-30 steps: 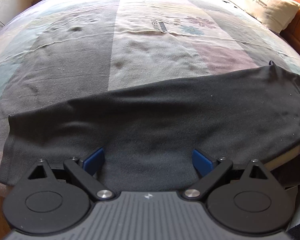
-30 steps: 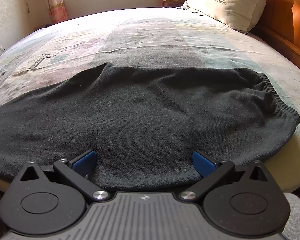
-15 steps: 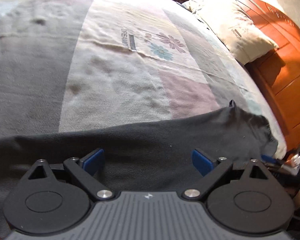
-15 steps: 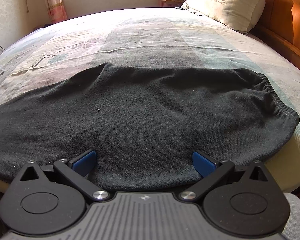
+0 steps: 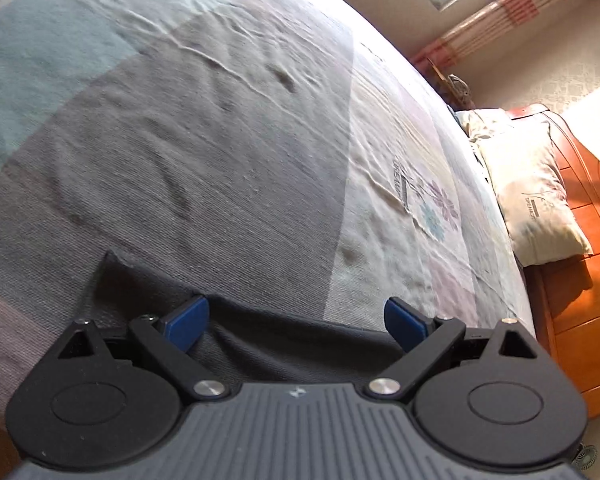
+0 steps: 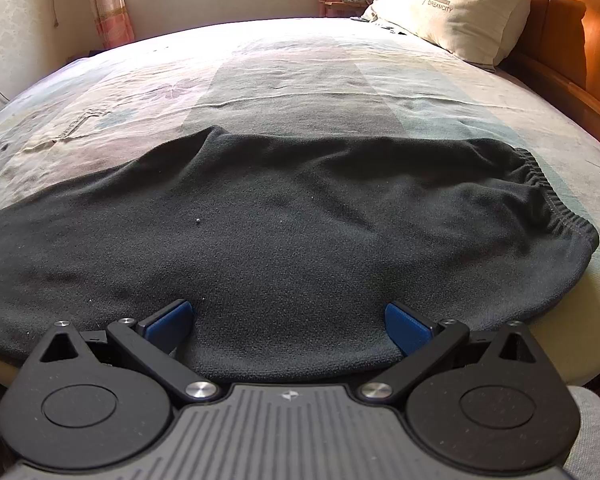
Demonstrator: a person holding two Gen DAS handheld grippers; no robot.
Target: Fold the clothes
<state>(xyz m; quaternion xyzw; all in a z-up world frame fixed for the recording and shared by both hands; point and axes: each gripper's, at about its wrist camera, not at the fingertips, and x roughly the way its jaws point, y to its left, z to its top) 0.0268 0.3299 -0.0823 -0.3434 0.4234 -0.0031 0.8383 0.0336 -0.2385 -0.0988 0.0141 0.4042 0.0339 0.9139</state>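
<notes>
Lying crosswise near the front edge of the patchwork-printed bed sheet [image 6: 284, 80]: dark grey fleece trousers [image 6: 300, 232], long axis left to right, elastic waistband at right.
Seen whole only from right wrist; left wrist catches just a corner [image 5: 260, 344]. Left gripper [image 5: 296, 320] and right gripper [image 6: 288, 322] both spread wide over cloth, gripping nothing.

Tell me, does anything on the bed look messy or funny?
Nothing is broken or spilled. The dark garment just lies a bit askew, its near edge hanging over the side of the bed. The bedsheet has some wrinkles, and both grippers are open, holding nothing.
</notes>
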